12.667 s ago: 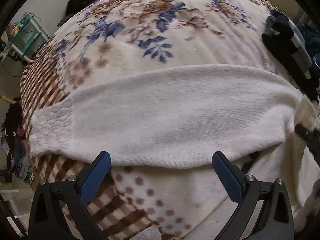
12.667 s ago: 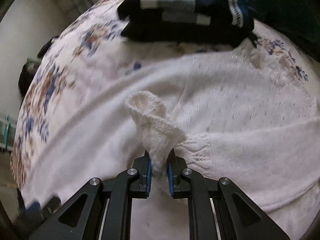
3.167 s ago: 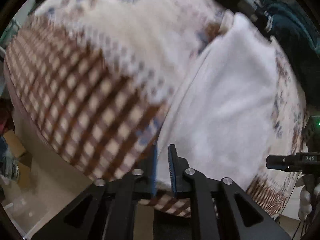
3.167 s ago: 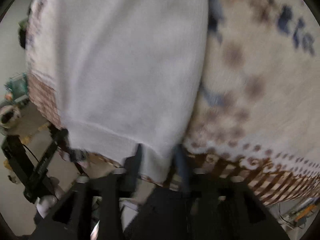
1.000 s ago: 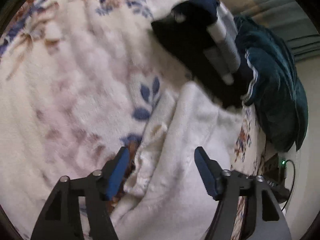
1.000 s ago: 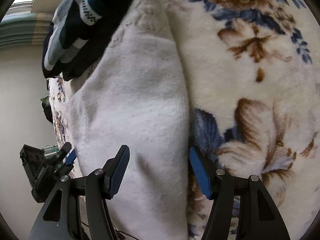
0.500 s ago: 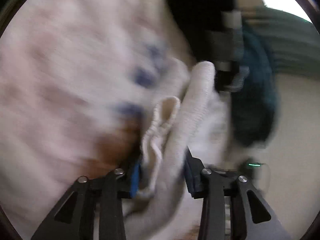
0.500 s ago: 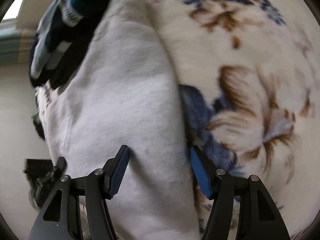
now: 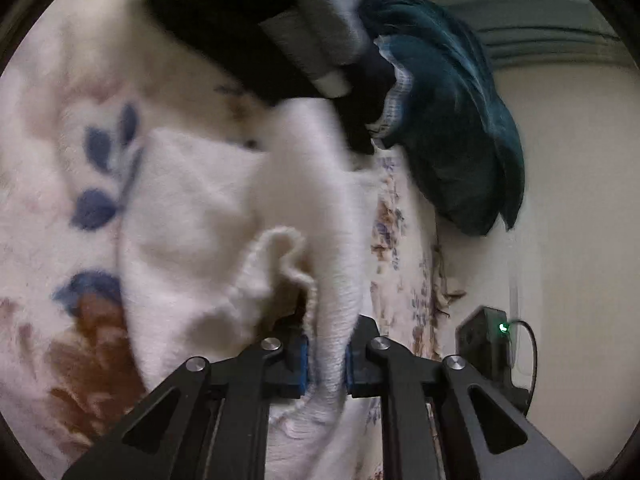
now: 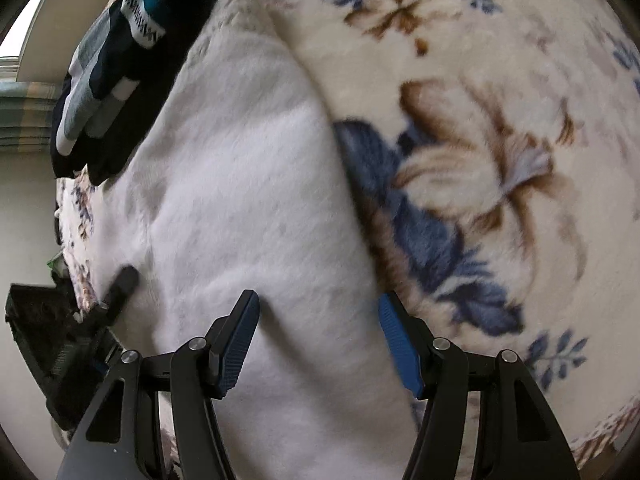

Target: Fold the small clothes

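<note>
A white knit sweater point(image 9: 208, 216) lies folded on the floral blanket point(image 9: 52, 128). My left gripper point(image 9: 325, 354) is shut on a bunched edge of the white sweater and lifts it a little off the blanket. In the right wrist view the same sweater point(image 10: 240, 184) spreads as a long folded panel. My right gripper point(image 10: 318, 336) is open, its blue pads astride the sweater's right edge, just above the cloth. The left gripper's black body point(image 10: 80, 320) shows at the lower left of that view.
A folded dark navy and grey garment point(image 9: 280, 20) lies just beyond the sweater, also seen in the right wrist view point(image 10: 116, 64). A teal garment point(image 9: 452, 120) is heaped beside it near the wall. A black box with a green light point(image 9: 486, 332) sits by the bed edge.
My left gripper went from open around the sweater's edge to shut on it and has raised the cloth. My right gripper has stayed open over the sweater, shifting slightly.
</note>
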A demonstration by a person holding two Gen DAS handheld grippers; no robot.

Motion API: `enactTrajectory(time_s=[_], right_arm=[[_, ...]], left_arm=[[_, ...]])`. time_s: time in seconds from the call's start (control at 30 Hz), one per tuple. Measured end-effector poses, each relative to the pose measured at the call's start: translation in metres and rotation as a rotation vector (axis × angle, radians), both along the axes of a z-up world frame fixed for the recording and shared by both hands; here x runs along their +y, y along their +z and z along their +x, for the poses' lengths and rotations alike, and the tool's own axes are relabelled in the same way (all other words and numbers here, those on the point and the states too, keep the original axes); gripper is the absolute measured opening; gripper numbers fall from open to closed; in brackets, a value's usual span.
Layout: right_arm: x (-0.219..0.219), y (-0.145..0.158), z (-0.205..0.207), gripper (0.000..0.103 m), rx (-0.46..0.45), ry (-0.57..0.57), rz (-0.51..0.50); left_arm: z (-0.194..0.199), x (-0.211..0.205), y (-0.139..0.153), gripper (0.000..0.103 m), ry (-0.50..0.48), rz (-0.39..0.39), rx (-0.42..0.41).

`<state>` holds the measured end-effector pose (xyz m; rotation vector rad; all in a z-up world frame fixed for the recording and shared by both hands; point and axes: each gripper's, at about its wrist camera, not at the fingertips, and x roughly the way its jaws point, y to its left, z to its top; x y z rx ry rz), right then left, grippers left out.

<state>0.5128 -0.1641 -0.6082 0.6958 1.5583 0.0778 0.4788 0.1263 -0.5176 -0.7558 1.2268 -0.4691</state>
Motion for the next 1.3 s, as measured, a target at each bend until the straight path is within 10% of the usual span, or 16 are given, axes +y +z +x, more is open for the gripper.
enactTrajectory(time_s=[0.07, 0.23, 0.53, 0.7, 0.87, 1.0, 1.1, 1.3], right_arm=[[0.003, -0.002, -0.003, 0.065, 0.001, 0.004, 0.003], [-0.003, 0.009, -0.018, 0.065, -0.007, 0.027, -0.027], [-0.015, 0.042, -0.091, 0.075, -0.032, 0.037, 0.042], [-0.007, 0.038, -0.173, 0.075, 0.017, 0.073, 0.082], [0.004, 0.027, -0.25, 0.075, 0.089, 0.106, 0.105], [0.01, 0.013, -0.295, 0.075, 0.137, 0.119, 0.089], [0.011, 0.005, -0.318, 0.075, 0.156, 0.103, 0.111], [0.028, -0.009, -0.327, 0.074, 0.13, 0.122, 0.1]], left_arm=[[0.003, 0.012, -0.013, 0.018, -0.023, 0.236, 0.049], [-0.003, 0.041, 0.01, 0.03, -0.009, 0.207, 0.033], [-0.108, 0.029, 0.078, 0.044, -0.062, 0.559, -0.085], [-0.2, 0.029, 0.068, 0.074, -0.051, 0.503, 0.044], [-0.281, 0.017, 0.032, 0.074, -0.016, 0.531, 0.238], [-0.322, 0.016, 0.017, 0.063, 0.078, 0.462, 0.264], [-0.329, 0.008, 0.01, 0.011, 0.092, 0.495, 0.237], [-0.345, 0.003, 0.03, 0.007, 0.108, 0.55, 0.121]])
